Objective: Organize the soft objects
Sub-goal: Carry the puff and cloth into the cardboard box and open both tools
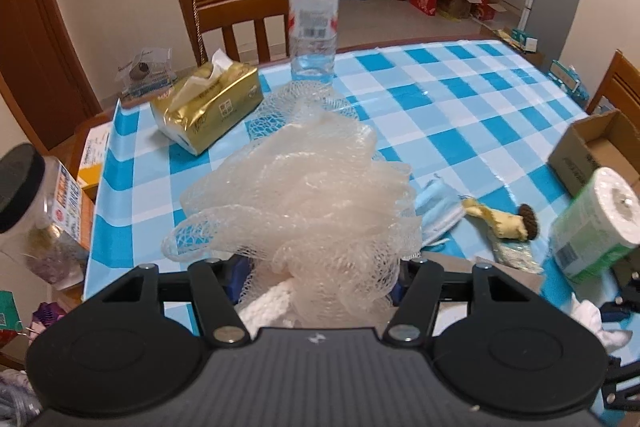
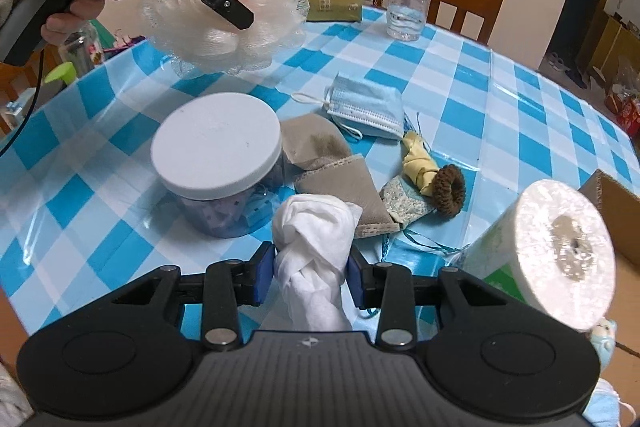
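My left gripper (image 1: 320, 279) is shut on a pale mesh bath sponge (image 1: 304, 187), which hangs above the blue checked table (image 1: 460, 99). In the right wrist view a hand holds that gripper (image 2: 240, 23) at the upper left, the sponge (image 2: 208, 43) bulging around its fingers. My right gripper (image 2: 310, 275) is shut on a knotted white cloth (image 2: 316, 227), lifted just over the tabletop (image 2: 500, 87). On the table lie a blue face mask (image 2: 366, 107), a grey cloth (image 2: 332, 167), a yellow cloth (image 2: 416, 163) with a brown hair tie (image 2: 448, 187) and a patterned pouch (image 2: 404, 203).
A jar with a white lid (image 2: 216, 147) stands left of the grey cloth. A wrapped paper roll (image 2: 552, 251) and an open cardboard box (image 1: 600, 147) are at the right. A water bottle (image 1: 314, 15) and gold tissue pack (image 1: 212, 107) stand at the far side, wooden chairs behind.
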